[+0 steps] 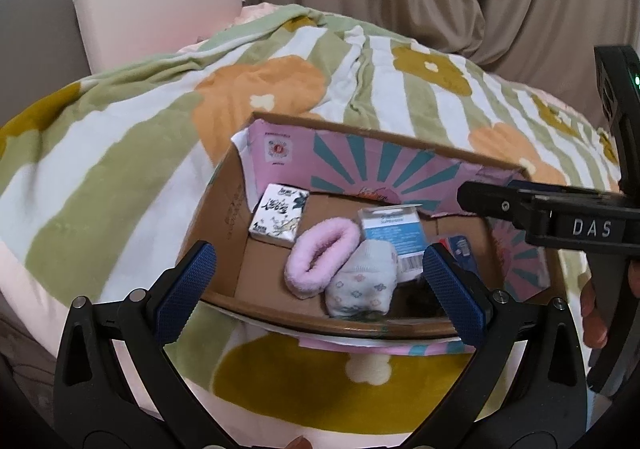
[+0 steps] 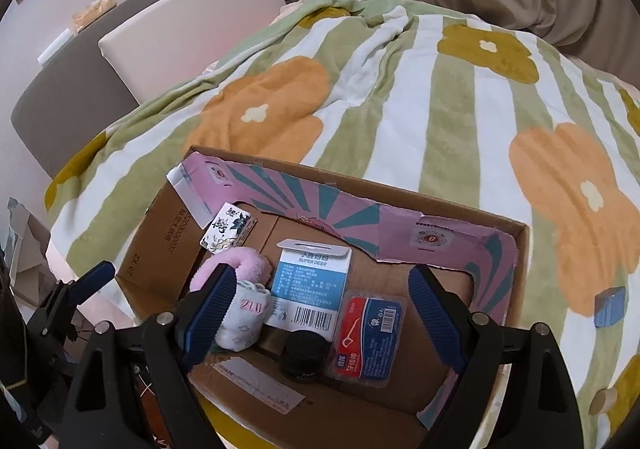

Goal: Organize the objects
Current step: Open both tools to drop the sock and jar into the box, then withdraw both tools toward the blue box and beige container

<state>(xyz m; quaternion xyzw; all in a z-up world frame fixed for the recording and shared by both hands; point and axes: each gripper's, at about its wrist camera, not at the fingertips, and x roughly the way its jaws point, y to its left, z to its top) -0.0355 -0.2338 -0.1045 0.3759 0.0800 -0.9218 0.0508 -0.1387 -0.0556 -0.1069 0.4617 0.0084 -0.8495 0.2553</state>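
Box: we see an open cardboard box [image 2: 400, 209] with pink and teal flaps resting on the bed's flowered blanket [image 2: 400, 89].
Box contents: 6 things lie inside. The tissue pack [image 2: 228, 227] sits at 10 o'clock, the pink scrunchie [image 2: 244, 263] just below it, touching the white sock bundle [image 2: 244, 323].
Centre: the blue-and-white card pack [image 2: 310, 285] lies beside the red floss pick pack [image 2: 368, 333], with a black round item [image 2: 302, 359] at 6 o'clock.
Outside the box: a blue block [image 2: 609, 306] lies on the blanket at 3 o'clock.
Right gripper [image 2: 320, 315]: we see its jaws wide apart above the box, holding nothing.
Left gripper [image 1: 320, 285]: jaws spread wide over the box's near edge, empty.
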